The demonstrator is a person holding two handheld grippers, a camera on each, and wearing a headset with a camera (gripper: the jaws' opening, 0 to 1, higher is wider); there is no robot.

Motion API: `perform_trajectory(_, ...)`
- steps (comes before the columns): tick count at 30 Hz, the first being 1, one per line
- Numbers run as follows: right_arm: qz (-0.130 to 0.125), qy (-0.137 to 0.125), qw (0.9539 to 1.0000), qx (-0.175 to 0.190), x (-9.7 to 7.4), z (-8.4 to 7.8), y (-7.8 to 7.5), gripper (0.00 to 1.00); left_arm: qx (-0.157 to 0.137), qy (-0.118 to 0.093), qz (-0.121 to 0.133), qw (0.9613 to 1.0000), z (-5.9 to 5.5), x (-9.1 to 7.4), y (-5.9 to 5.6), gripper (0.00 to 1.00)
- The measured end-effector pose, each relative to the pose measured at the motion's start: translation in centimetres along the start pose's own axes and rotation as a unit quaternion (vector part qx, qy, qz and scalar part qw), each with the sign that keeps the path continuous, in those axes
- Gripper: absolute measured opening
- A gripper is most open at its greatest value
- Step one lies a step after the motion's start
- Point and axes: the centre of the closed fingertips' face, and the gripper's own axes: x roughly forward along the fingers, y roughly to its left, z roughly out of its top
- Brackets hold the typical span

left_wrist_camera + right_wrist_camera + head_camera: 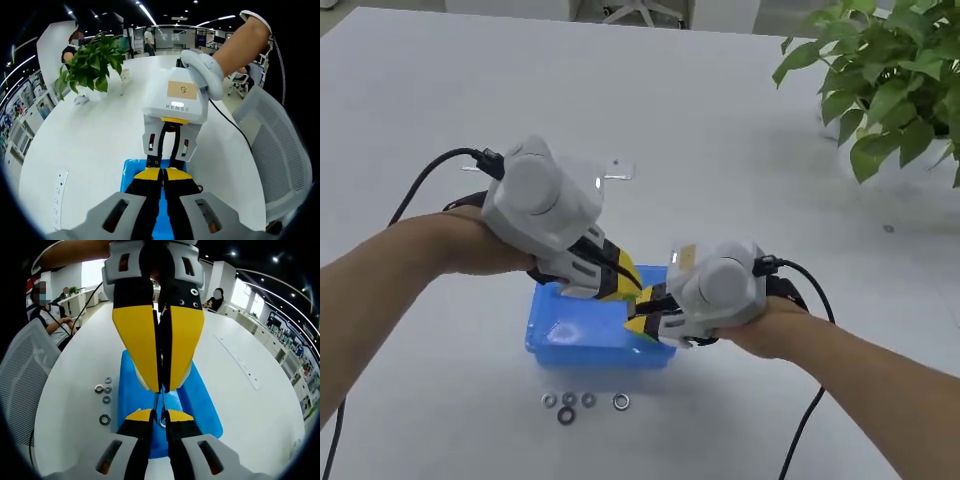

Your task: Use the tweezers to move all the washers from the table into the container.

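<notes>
Thin metal tweezers [159,402] run from my left gripper [161,387] down between the yellow tips of my right gripper [160,416]; both are shut on them. A small ring, seemingly a washer [162,423], sits at the tweezers' end over the blue container [200,400]. In the head view the left gripper [625,285] and right gripper [638,322] meet tip to tip above the container [570,335]. Several washers [586,402] lie on the table in front of it, also seen as washers [105,395]. The left gripper [162,175] faces the right gripper [164,162] over the container [129,172].
A potted plant [890,80] stands at the table's far right. A flat white strip [616,172] lies behind the grippers. A mesh office chair [280,150] stands off the table edge. Cables trail from both grippers. The white table [720,150] stretches wide around the container.
</notes>
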Motion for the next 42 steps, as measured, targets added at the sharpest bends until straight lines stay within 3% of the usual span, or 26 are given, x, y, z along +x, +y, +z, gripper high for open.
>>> perform_trajectory(29, -0.021, -0.011, 0.9992, -0.031, -2.9, 2.8, 1.5, 0.12, 0.018, 0.002, 0.009, 0.9998, 2.8, -2.7, -2.2, 0.05)
perform_trajectory(42, -0.023, -0.014, 0.999, -0.037, -3.6, 3.5, 3.1, 0.12, 0.024, 0.01, 0.006, 0.9996, 3.1, -3.4, -3.9, 0.05)
